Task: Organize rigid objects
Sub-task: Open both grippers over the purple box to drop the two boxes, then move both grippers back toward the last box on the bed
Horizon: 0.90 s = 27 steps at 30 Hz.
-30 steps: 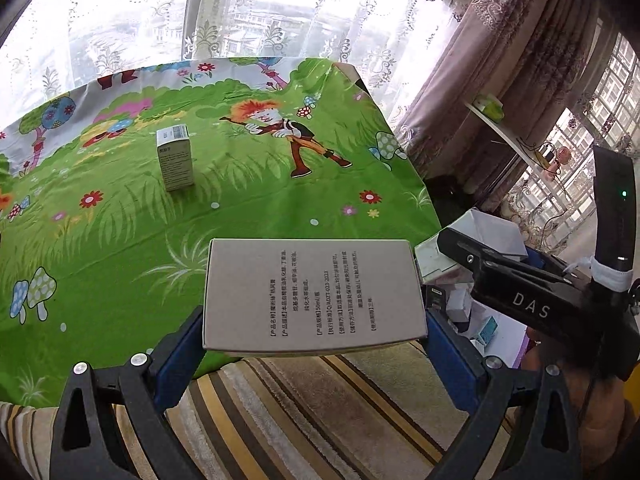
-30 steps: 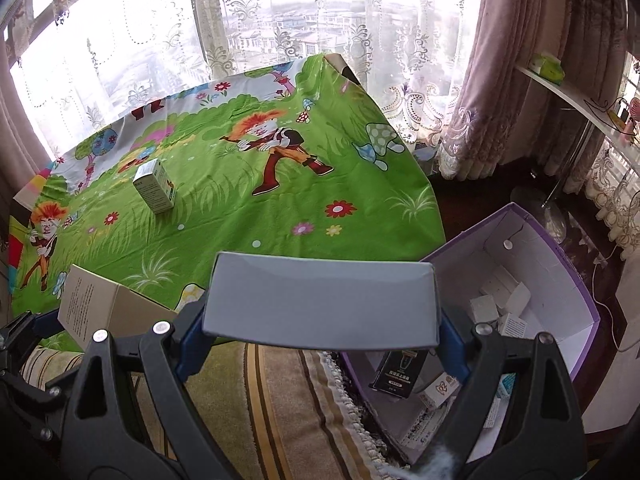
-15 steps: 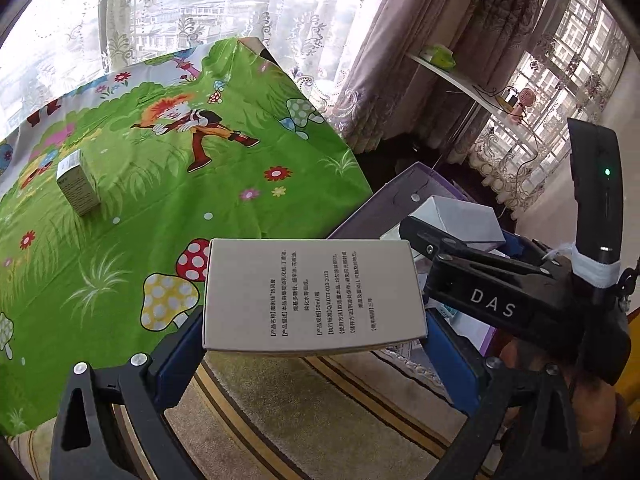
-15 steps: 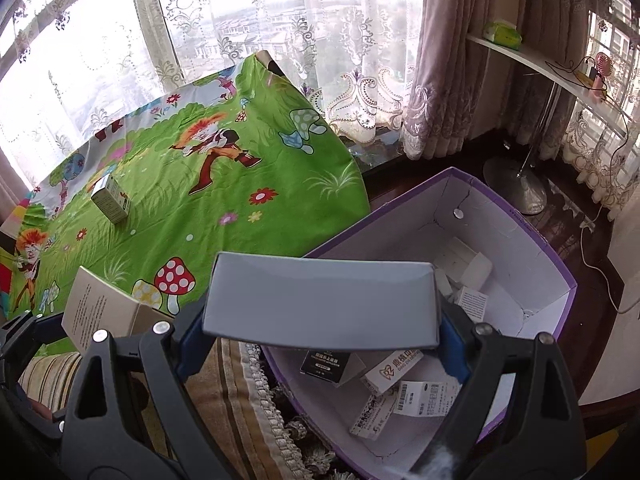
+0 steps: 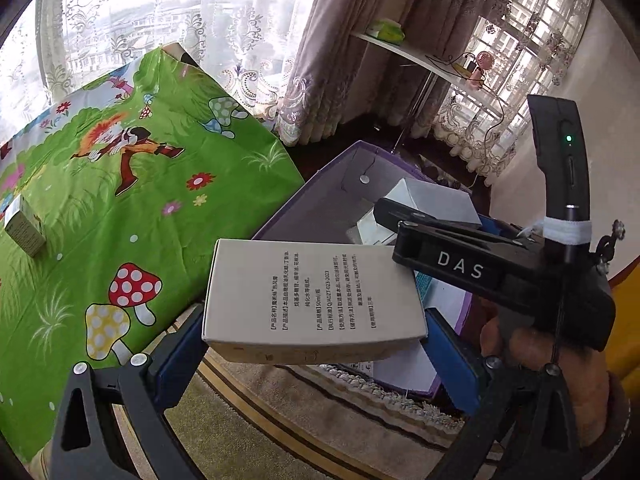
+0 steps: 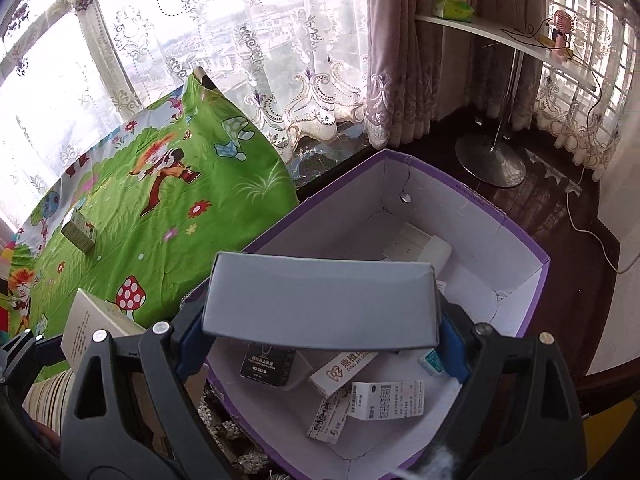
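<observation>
My left gripper [image 5: 316,344] is shut on a beige carton [image 5: 314,292] with printed text, held above the near edge of a purple storage box [image 5: 320,200]. My right gripper [image 6: 320,340] is shut on a grey box [image 6: 320,304] and holds it over the open purple storage box [image 6: 536,256], which has white inner walls and several small cartons on its floor. The right gripper and its grey box also show in the left wrist view [image 5: 436,200], just right of the beige carton. The beige carton shows at the left in the right wrist view [image 6: 86,324].
A table under a green cartoon cloth [image 5: 120,200] stands left of the storage box, with one small olive carton [image 6: 80,230] on it. A striped rug [image 5: 280,420] lies below. Lace curtains, a white shelf [image 6: 500,36] and a chrome stand base [image 6: 490,162] are behind.
Both grippers have swung right, from over the green table to above the purple storage box, each still holding its box. The olive carton stays on the table.
</observation>
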Each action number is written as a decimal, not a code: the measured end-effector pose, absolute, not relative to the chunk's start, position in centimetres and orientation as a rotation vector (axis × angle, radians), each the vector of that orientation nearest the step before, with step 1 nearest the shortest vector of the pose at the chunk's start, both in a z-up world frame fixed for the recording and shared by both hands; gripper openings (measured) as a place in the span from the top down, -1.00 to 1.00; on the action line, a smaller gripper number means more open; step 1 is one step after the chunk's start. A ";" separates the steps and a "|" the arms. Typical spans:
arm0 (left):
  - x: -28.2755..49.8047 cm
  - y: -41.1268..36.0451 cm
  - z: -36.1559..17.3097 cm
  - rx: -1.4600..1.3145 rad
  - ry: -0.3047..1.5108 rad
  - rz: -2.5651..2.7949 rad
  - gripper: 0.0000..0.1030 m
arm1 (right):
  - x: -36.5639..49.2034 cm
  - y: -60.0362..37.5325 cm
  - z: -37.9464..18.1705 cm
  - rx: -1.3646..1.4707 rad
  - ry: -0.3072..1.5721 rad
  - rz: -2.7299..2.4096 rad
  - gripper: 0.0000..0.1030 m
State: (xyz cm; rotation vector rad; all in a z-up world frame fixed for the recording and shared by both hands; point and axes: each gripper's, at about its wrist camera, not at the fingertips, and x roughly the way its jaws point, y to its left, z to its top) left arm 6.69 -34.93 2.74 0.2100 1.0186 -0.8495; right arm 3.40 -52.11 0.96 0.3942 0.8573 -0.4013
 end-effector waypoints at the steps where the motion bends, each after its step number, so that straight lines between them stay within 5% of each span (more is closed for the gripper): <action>1: 6.4 -35.3 2.8 0.213 1.014 -0.869 -0.97 | 3.3 -52.4 0.9 0.401 0.857 -0.406 -0.80; 27: 7.1 -32.6 6.4 0.119 0.765 -0.860 -0.99 | 2.7 -53.1 2.6 0.373 0.757 -0.449 -0.99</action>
